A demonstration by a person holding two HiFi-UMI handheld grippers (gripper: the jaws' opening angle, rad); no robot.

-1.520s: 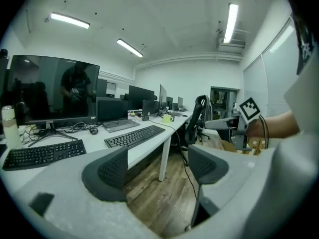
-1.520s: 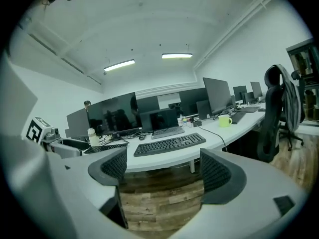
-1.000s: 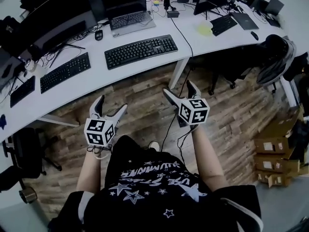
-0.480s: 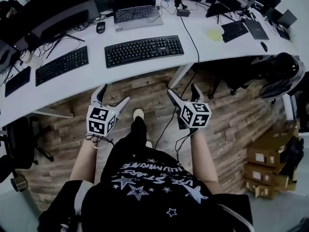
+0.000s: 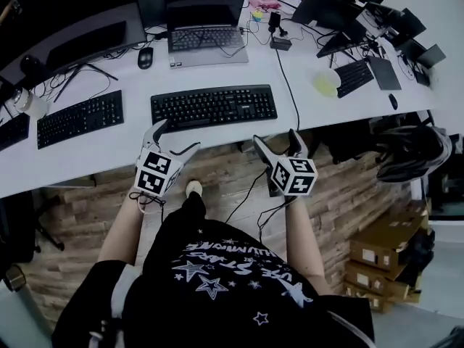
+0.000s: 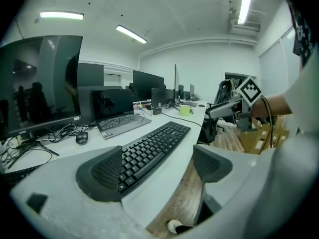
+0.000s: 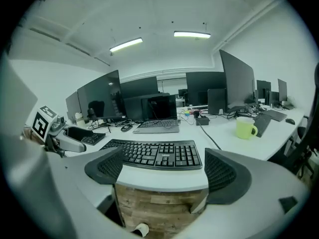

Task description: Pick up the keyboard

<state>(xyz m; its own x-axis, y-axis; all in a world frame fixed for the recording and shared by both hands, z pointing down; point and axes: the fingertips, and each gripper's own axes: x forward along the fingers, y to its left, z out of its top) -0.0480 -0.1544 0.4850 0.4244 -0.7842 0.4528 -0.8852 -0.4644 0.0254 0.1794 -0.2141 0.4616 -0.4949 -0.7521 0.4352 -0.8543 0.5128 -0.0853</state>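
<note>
Keyboard not yet lifted. We judge the task to be at its approach, with the grasp and the lift both left to do. Our left gripper has its jaws spread wide with nothing pressed between them; its own view shows only desk edge and floor in the gap, and the keyboard's near end shows just past the left jaw, at about eleven o'clock. Our right gripper is spread likewise and empty; in its view the keyboard sits at twelve o'clock, beyond the tips.

In the head view the keyboard lies flat on the white desk, its long side parallel to the front edge, at one o'clock from the left gripper and eleven from the right; the left jaw tip overlaps its corner there, but we cannot tell whether it touches.

The pads are dark, ribbed wedges on pale grey shells; the keyboard is a thin black slab of low matte keys with a number block at its right end — rigid, we would guess, and resting on a smooth top.

Further out:
- a grey laptop stands with its lid raised at twelve o'clock;
- a dark mouse sits at eleven;
- a second black keyboard lies at nine;
- a black cable runs past the right end;
- a pale green mug stands at two o'clock;
- a wood-plank floor lies below.
</note>
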